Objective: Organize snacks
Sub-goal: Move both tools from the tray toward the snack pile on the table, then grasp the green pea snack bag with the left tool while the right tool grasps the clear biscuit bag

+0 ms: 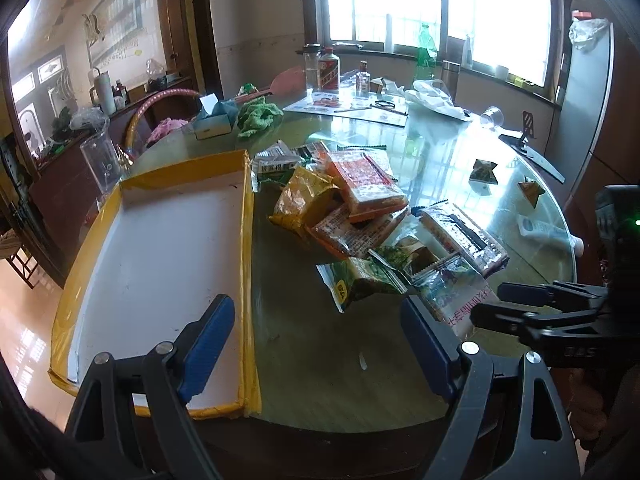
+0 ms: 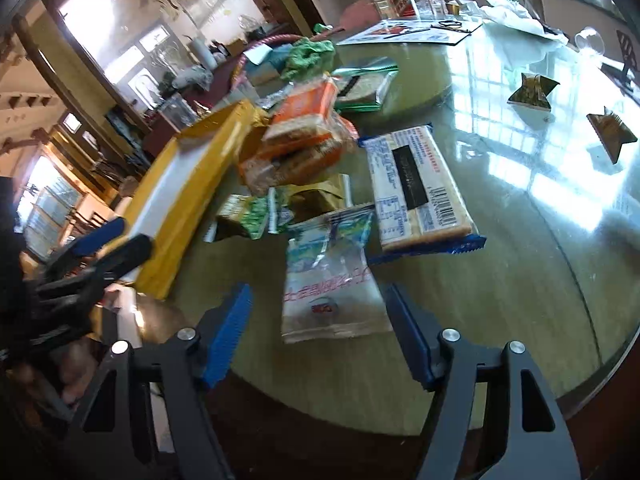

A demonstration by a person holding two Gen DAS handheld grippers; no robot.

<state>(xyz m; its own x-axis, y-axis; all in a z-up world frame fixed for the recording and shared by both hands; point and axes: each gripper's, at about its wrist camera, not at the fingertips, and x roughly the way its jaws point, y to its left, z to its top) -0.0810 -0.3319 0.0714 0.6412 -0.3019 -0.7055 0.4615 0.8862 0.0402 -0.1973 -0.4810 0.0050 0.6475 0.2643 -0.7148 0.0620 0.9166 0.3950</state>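
Snack packets (image 1: 360, 216) lie in a loose heap on the round glass-topped table (image 1: 312, 344), just to the right of a shallow yellow-edged tray (image 1: 247, 240) whose white floor holds nothing. Orange-wrapped cracker packs (image 1: 366, 184) sit on top of the heap, a crumpled yellow bag (image 1: 302, 200) leans against them on the tray side, and green packets (image 1: 360, 282) spill toward the near edge. A long cracker pack with blue ends (image 2: 420, 188) lies flat beside the heap on its far side from the tray.

Nearest the table's edge is a clear packet with red lettering (image 2: 328, 288), flat on the glass. The right gripper (image 2: 320, 328) hangs over it with its jaws well apart, one blue pad on either side of the packet's near end; the pads (image 2: 228, 332) do not press on it, and I cannot tell whether either one brushes the wrapper. It has nothing in its grasp.

The left gripper (image 1: 316, 344) is held wide open over bare table between the tray and the heap, its left pad (image 1: 208, 344) in front of the tray's floor, its right pad close to the clear packet's corner. It holds nothing either.

Two small dark folded packets (image 2: 532, 88) lie well apart from the heap, out on the shiny glass. Bottles (image 1: 328, 70), a tissue box (image 1: 214, 118) and a green cloth (image 1: 258, 114) crowd the far side by the window.
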